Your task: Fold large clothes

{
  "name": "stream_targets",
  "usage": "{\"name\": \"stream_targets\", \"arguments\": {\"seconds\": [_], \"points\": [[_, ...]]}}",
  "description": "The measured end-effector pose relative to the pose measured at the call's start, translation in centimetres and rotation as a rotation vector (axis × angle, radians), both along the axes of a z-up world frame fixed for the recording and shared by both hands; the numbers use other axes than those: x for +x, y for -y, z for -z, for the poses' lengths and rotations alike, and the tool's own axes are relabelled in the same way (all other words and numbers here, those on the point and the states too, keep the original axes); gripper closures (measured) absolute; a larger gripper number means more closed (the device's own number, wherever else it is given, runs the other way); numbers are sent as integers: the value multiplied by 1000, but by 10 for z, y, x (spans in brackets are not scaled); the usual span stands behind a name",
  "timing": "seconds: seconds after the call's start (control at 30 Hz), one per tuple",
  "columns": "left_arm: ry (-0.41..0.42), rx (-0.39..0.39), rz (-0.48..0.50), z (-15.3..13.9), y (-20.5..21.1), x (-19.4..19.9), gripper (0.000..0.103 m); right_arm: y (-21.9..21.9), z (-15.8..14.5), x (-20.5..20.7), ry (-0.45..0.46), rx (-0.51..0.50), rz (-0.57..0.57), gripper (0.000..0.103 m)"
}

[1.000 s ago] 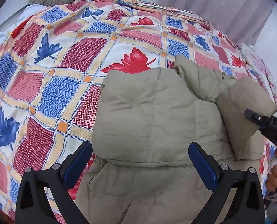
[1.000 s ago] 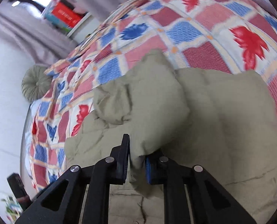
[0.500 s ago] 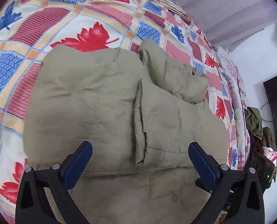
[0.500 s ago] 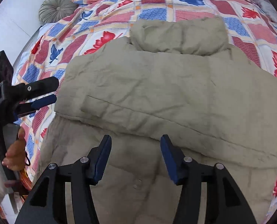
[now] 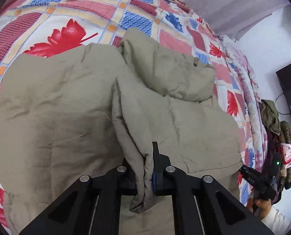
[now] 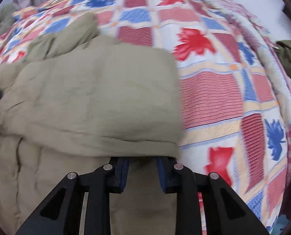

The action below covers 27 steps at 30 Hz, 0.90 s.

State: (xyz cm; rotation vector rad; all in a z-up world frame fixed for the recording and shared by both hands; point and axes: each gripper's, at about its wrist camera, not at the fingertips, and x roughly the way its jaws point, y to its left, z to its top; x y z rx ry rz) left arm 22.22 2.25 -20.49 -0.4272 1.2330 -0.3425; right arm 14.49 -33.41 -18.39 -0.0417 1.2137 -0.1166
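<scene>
Bedspread [image 5: 71, 11] — jacket [image 5: 53, 105] in L tongs [image 5: 148, 168]

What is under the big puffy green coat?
The coat lies on a bedspread with red and blue leaves, showing all around it. The part under the coat is covered.

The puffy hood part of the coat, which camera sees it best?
The left wrist view. There the hood sits sharp and whole, bunched on top of the tan coat, above the left gripper pinching a fold. The right wrist view shows only a blurry bit of it at the far left.
</scene>
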Motion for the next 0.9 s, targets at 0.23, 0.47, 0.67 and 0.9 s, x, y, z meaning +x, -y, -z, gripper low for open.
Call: {"name": "stream_targets", "arguments": {"seconds": [0.23, 0.47, 0.67, 0.9], "points": [[-53, 66, -58, 18, -17, -5, 92, 10, 35, 17, -45, 29, 51, 83], [38, 221, -52, -25, -38, -23, 92, 13, 12, -4, -72, 88, 59, 78], [99, 224, -35, -49, -28, -28, 92, 27, -27, -43, -4, 266, 119, 78], [112, 264, -18, -29, 15, -2, 92, 48, -32, 4, 91, 375, 201, 78]]}}
